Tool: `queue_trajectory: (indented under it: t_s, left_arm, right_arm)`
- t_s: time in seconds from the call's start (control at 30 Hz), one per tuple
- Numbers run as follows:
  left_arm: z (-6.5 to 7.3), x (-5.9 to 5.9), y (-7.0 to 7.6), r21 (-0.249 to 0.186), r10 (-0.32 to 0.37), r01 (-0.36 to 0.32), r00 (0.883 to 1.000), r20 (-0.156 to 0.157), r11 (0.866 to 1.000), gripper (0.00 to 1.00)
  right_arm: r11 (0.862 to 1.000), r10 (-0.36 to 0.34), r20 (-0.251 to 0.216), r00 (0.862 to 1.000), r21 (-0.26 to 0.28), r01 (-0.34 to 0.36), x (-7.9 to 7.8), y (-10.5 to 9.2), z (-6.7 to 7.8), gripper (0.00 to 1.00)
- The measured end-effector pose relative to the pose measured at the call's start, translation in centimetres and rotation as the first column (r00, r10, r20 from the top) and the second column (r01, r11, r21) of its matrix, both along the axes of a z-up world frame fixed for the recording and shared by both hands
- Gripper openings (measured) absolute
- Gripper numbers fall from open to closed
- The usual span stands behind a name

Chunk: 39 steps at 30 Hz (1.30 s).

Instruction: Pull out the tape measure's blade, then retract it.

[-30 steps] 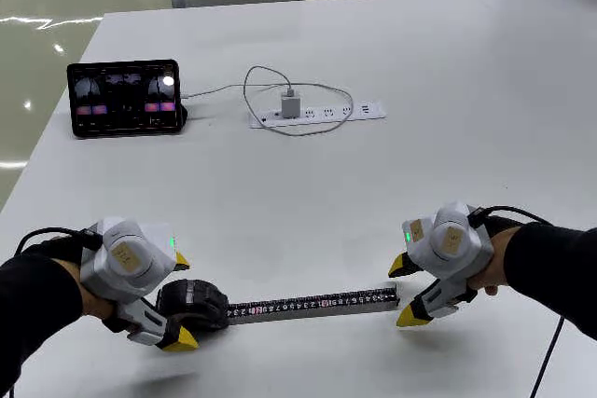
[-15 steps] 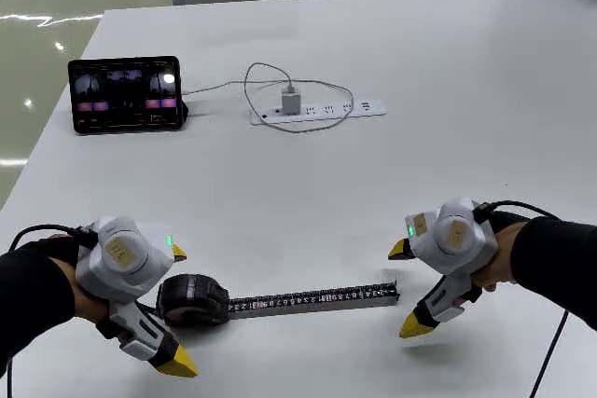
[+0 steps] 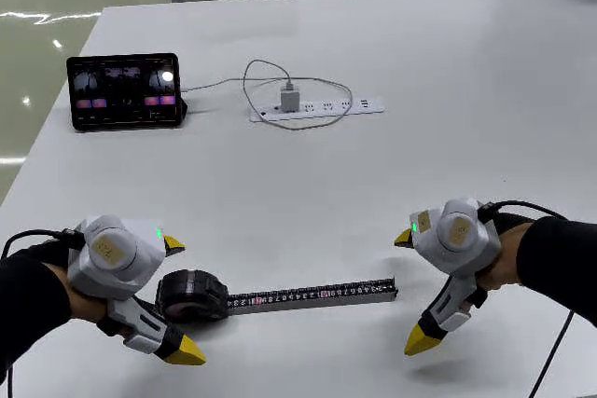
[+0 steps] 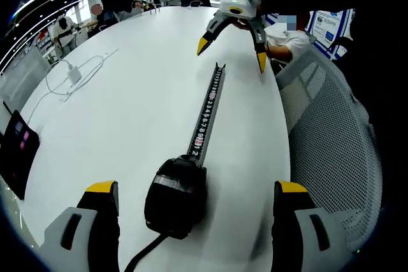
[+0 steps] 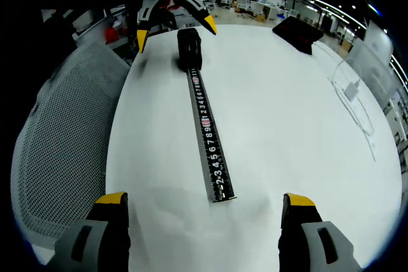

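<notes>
Black round-cased tape measure (image 3: 191, 296) lies on the white tabletop (image 3: 280, 184), its dark numbered blade (image 3: 312, 295) extended.
The left tongs (image 3: 179, 298) stand wide open astride the case, touching neither side. The right tongs (image 3: 411, 290) gape equally wide and hold nothing, with the blade's free end lying flat just in front of them.

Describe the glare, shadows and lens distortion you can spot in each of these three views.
Head view: sharp and undistorted, bright glare on the floor, faint soft shadows on the table. Left gripper view: fisheye bows the table edge. Right gripper view: same bowing, yet numbers on the blade read clearly.
</notes>
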<state>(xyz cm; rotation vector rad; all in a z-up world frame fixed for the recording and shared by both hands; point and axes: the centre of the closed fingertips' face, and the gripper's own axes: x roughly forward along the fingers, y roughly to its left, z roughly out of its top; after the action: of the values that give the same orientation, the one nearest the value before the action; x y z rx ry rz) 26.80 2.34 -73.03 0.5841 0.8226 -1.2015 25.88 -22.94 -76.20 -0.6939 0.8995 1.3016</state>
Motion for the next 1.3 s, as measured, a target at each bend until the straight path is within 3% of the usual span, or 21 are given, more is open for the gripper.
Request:
queue_trajectory:
  t_s: [0.13, 0.17, 0.3, 0.4, 0.43, 0.53, 0.6, 0.67, 0.7, 0.73, 0.8, 0.83, 0.87, 0.9, 0.93, 1.03, 1.1, 1.2, 1.3]
  left_arm:
    - [0.0, -0.2, 0.2, -0.023, 0.049, -0.05, 0.999, -0.021, 0.998, 0.99]
    - [0.0, 0.2, 0.4, -0.033, 0.059, -0.059, 0.998, 0.009, 0.998, 0.99]
    - [0.1, 0.5, 0.9, -0.057, 0.113, -0.111, 0.993, 0.022, 0.992, 0.99]
    - [0.5, 1.5, 1.4, -0.102, 0.219, -0.214, 0.975, 0.045, 0.972, 0.99]
    - [0.6, 1.5, 1.5, -0.111, 0.237, -0.231, 0.971, 0.039, 0.967, 0.99]
    - [1.1, 1.8, 1.8, -0.148, 0.286, -0.275, 0.956, 0.064, 0.95, 0.99]
    - [1.1, 2.1, 2.4, -0.166, 0.339, -0.328, 0.94, 0.045, 0.93, 0.99]
    - [1.0, 2.1, 2.8, -0.184, 0.423, -0.417, 0.906, -0.007, 0.89, 0.99]
    - [1.0, 2.5, 3.3, -0.184, 0.432, -0.419, 0.901, 0.035, 0.889, 0.99]
    - [1.0, 2.2, 3.5, -0.182, 0.428, -0.414, 0.903, 0.039, 0.892, 0.99]
    - [1.3, 1.8, 3.3, -0.221, 0.453, -0.44, 0.891, 0.008, 0.87, 0.99]
    - [1.4, 1.8, 3.6, -0.224, 0.458, -0.441, 0.889, 0.026, 0.869, 0.99]
    - [1.4, 1.5, 3.6, -0.229, 0.457, -0.44, 0.889, 0.021, 0.868, 0.99]
    - [1.7, 0.9, 2.8, -0.274, 0.448, -0.438, 0.894, -0.026, 0.856, 0.99]
    - [1.6, 0.7, 3.0, -0.263, 0.463, -0.456, 0.886, -0.042, 0.85, 0.99]
    - [1.6, 0.4, 3.3, -0.261, 0.472, -0.46, 0.881, -0.018, 0.849, 0.99]
    - [1.7, 0.4, 3.6, -0.264, 0.482, -0.463, 0.876, 0.008, 0.846, 0.99]
    - [1.4, -0.1, 3.8, -0.25, 0.493, -0.477, 0.87, 0.0, 0.842, 0.99]
    - [0.8, -0.5, 4.4, -0.209, 0.496, -0.483, 0.868, 0.01, 0.85, 0.99]
  right_arm:
    - [1.0, -0.026, 0.03, 0.999, 0.006, 0.026, 0.6, -0.5, 0.2, 0.99]
    - [0.996, -0.082, 0.056, 0.995, 0.036, 0.08, 1.5, -0.6, 0.5, 0.99]
    - [0.982, -0.173, 0.047, 0.984, 0.085, 0.169, 2.1, -1.2, 1.0, 0.99]
    - [0.965, -0.239, 0.06, 0.969, 0.125, 0.23, 2.1, -1.7, 1.6, 0.99]
    - [0.96, -0.253, 0.059, 0.966, 0.137, 0.244, 2.1, -1.8, 1.7, 0.99]
    - [0.948, -0.292, 0.076, 0.953, 0.158, 0.278, 2.0, -2.5, 1.8, 0.99]
    - [0.932, -0.331, 0.075, 0.941, 0.182, 0.314, 2.1, -2.9, 1.9, 0.99]
    - [0.912, -0.371, 0.051, 0.927, 0.206, 0.354, 1.7, -3.2, 2.0, 0.99]
    - [0.911, -0.374, 0.056, 0.926, 0.212, 0.355, 1.7, -3.3, 1.9, 0.99]
    - [0.906, -0.386, 0.06, 0.921, 0.213, 0.366, 1.5, -3.6, 1.8, 0.99]
    - [0.892, -0.409, 0.051, 0.911, 0.233, 0.387, 1.3, -3.8, 2.0, 0.99]
    - [0.883, -0.424, 0.045, 0.905, 0.242, 0.402, 1.0, -3.9, 2.0, 0.99]
    - [0.88, -0.43, 0.046, 0.902, 0.246, 0.407, 0.9, -4.0, 2.0, 0.99]
    - [0.863, -0.456, 0.04, 0.889, 0.264, 0.431, 0.8, -4.0, 2.2, 0.99]
    - [0.843, -0.481, 0.027, 0.876, 0.289, 0.453, 0.7, -3.8, 2.4, 0.99]
    - [0.84, -0.488, 0.061, 0.871, 0.302, 0.45, 0.1, -4.1, 2.6, 0.99]
    - [0.827, -0.503, 0.052, 0.863, 0.318, 0.463, -0.4, -4.1, 2.7, 0.99]
    - [0.823, -0.51, 0.057, 0.858, 0.323, 0.468, -0.9, -4.4, 2.6, 0.99]
    - [0.818, -0.522, 0.053, 0.852, 0.313, 0.482, -1.3, -4.9, 2.6, 0.99]
